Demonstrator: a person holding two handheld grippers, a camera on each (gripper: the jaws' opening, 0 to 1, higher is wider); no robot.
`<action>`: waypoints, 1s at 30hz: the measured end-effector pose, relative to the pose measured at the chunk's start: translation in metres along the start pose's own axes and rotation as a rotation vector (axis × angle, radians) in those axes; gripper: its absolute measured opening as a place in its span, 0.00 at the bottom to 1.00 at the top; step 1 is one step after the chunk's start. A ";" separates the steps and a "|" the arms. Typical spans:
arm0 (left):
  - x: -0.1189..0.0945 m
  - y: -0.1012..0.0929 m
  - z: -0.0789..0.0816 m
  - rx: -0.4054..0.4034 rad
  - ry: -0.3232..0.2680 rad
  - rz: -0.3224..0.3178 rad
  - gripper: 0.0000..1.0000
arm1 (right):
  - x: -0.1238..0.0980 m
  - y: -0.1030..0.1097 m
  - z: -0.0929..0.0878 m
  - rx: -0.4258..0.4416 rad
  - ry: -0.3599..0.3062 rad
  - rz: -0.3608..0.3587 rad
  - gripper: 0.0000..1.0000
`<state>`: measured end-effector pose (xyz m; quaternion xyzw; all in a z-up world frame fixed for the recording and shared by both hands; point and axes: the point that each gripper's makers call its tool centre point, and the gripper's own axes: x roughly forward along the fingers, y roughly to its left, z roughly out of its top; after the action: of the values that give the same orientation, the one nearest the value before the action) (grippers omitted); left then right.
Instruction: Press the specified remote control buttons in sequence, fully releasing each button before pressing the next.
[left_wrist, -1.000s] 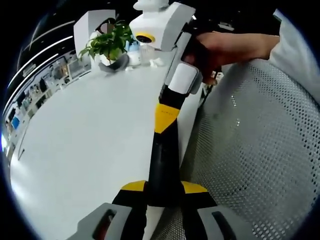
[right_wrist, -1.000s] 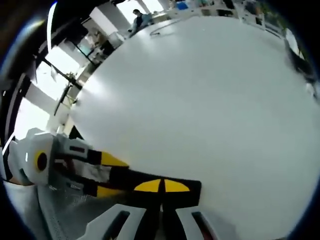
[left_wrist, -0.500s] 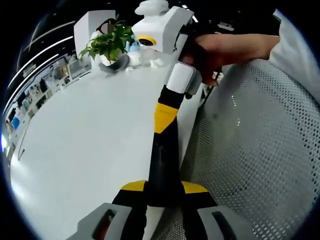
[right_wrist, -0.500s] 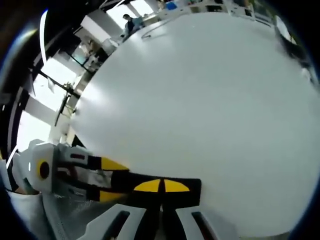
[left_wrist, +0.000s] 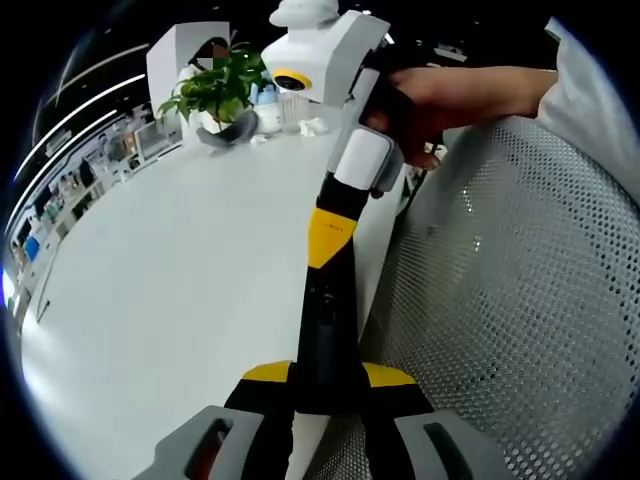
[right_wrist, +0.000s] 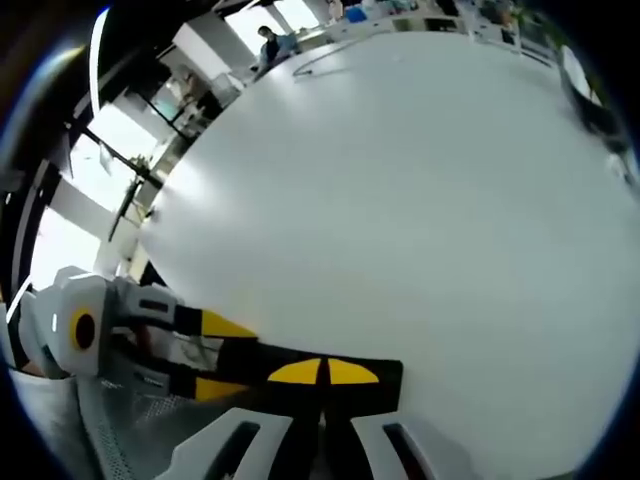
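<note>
The left claw (left_wrist: 328, 385) is clamping the near end of a slim black remote (left_wrist: 325, 335), its yellow-tipped jaws sitting on either side of it, so the remote is pointing straight away from that claw, hanging over the edge where the white tabletop (left_wrist: 180, 260) is meeting a grey perforated mesh surface (left_wrist: 520, 300). The right claw (right_wrist: 322, 372) is clenched with nothing in it, jaws pressed together. In the left gripper view it's coming down along the remote from the far end with a hand (left_wrist: 450, 95) wrapped around its handle, and the tips look to be resting on the remote's face. Compared to half a second back, honestly barely anything is moving: the right gripper is just rocking a hair and the background in the right gripper view is wobbling a bit, while the left grip isn't budging. My read is that we're sitting mid-press or holding on one button rather than travelling to the next, though I can't tell if the button is actually going down or which one it is. Further out, a potted plant (left_wrist: 220, 85) is sitting at the far end of the tabletop.
</note>
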<state>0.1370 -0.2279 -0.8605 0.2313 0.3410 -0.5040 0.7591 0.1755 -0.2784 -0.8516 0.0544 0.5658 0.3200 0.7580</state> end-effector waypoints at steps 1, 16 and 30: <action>0.000 0.000 0.000 0.001 0.000 0.000 0.25 | -0.001 0.000 0.000 0.020 0.003 0.002 0.00; 0.001 0.000 0.000 0.006 0.003 0.000 0.25 | -0.013 0.005 0.009 0.071 -0.022 0.033 0.00; 0.000 0.000 0.000 0.005 0.002 -0.001 0.25 | -0.004 0.010 -0.008 0.003 0.083 0.025 0.00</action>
<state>0.1377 -0.2283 -0.8605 0.2335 0.3405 -0.5051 0.7579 0.1636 -0.2745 -0.8470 0.0494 0.5966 0.3307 0.7295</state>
